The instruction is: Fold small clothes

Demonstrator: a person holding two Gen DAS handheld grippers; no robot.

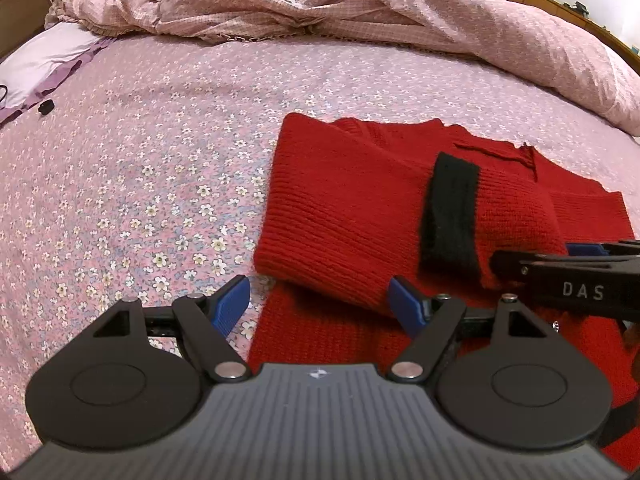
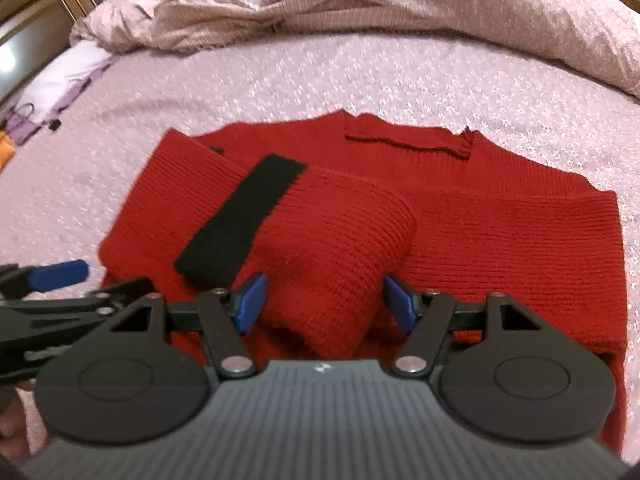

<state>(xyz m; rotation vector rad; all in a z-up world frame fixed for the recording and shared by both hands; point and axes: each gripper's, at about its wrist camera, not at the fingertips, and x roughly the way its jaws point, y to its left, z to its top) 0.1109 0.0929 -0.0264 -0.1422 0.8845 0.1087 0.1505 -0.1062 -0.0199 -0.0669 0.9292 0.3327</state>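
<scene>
Red knit sweater (image 2: 460,240) flat on the floral bedsheet (image 1: 160,160), neckline toward the rumpled pink duvet (image 1: 360,4). One sleeve (image 2: 332,248) folded across the sweater's front, black cuff (image 2: 240,216) lying diagonally on the chest. Second sleeve folded in from the other side, seen in the left wrist view (image 1: 340,208) with the black cuff (image 1: 450,216) on top of it.

Left gripper (image 1: 320,304) jaws spread wide, hovering over the sweater's near left edge; blue pads (image 1: 234,302) apart, one over bedsheet, the other over red knit, nothing pinched. Right gripper (image 2: 324,300) jaws also wide, straddling the folded sleeve's near end; sleeve between the blue pads (image 2: 252,300), pads not pressing on it as far as visible. Right gripper also seen from the side (image 1: 568,276) just beside the cuff. Lilac pillow (image 1: 48,64) well away from the sweater, at far left, small black object (image 1: 46,107) near it.
</scene>
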